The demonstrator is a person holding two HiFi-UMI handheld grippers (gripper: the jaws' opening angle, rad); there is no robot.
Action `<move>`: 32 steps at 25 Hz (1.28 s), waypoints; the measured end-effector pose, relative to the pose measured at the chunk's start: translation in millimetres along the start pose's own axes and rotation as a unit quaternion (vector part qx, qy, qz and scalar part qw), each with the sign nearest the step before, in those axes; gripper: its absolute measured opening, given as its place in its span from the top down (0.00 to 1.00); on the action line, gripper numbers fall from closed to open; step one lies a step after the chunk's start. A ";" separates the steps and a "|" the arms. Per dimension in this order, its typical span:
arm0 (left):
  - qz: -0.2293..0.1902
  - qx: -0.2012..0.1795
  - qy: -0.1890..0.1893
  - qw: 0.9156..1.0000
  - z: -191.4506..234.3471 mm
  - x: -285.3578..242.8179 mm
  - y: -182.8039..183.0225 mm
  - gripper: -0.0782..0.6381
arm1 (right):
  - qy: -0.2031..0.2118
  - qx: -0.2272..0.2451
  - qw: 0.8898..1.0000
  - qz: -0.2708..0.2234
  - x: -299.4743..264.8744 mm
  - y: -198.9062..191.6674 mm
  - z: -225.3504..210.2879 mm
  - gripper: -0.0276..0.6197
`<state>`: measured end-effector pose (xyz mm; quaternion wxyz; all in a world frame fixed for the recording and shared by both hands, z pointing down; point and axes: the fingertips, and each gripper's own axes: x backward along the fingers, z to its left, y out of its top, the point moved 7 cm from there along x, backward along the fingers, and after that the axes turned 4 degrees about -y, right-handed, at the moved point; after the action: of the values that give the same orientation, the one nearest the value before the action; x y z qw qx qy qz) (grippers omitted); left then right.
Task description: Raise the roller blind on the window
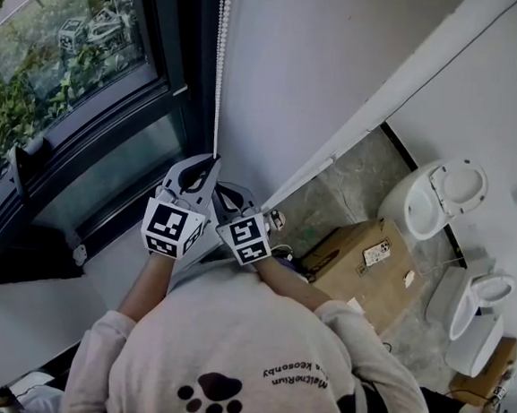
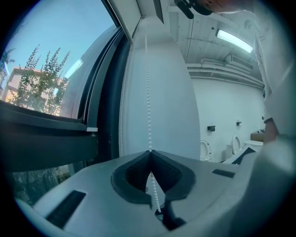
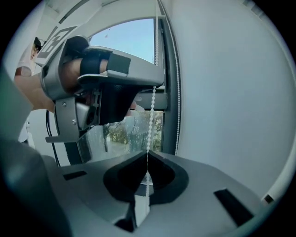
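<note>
Clearly, the bead chain [image 1: 221, 63] is your whole job here: in the head view it drops from 12 o'clock straight down the edge of the window [image 1: 64, 67] and ends at the two claws near the middle of the picture. The blind itself I cannot make out in any view, so judge its rise from the chain alone. Your left claw [image 2: 149, 151] is clamped shut on the chain, with the beads running up from the pinch towards 12 o'clock. Your right claw [image 3: 147, 152] is clamped shut on the same strand just beneath it; in the right gripper view the left claw sits at about 11 o'clock above the pinch. A second strand hangs close by, next to the dark frame, and it looks free. This reads as a hand-over-hand pull. Draw down along the chain's own line, not out from the white wall [image 1: 325, 63], so the beads do not skip or slip through the pads. Let only one claw go at a time, and re-grip higher on this same strand, never the neighbouring one. The cardboard box [image 1: 362, 260] at 4 o'clock from the claws lies well apart.
</note>
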<state>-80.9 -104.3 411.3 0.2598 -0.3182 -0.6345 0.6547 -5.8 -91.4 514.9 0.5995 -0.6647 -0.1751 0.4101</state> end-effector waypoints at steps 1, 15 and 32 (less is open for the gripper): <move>0.002 0.001 0.001 1.000 0.3 0.6 -4.4 0.88 | 0.002 -0.001 1.000 0.006 -0.8 -3.5 0.6 0.94; 0.009 0.012 -0.003 1.000 -2.1 -1.9 -26.3 0.88 | 0.005 0.014 0.999 0.031 -1.3 -23.4 2.7 0.94; 0.005 0.018 -0.003 1.000 3.1 -3.7 -26.4 0.88 | -0.037 -0.009 0.992 -0.117 68.9 79.5 -23.0 0.75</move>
<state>-82.4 -107.5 437.9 0.2600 -0.3145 -0.6221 0.6682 32.5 -74.0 415.8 0.6305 -0.6294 -0.2775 0.3595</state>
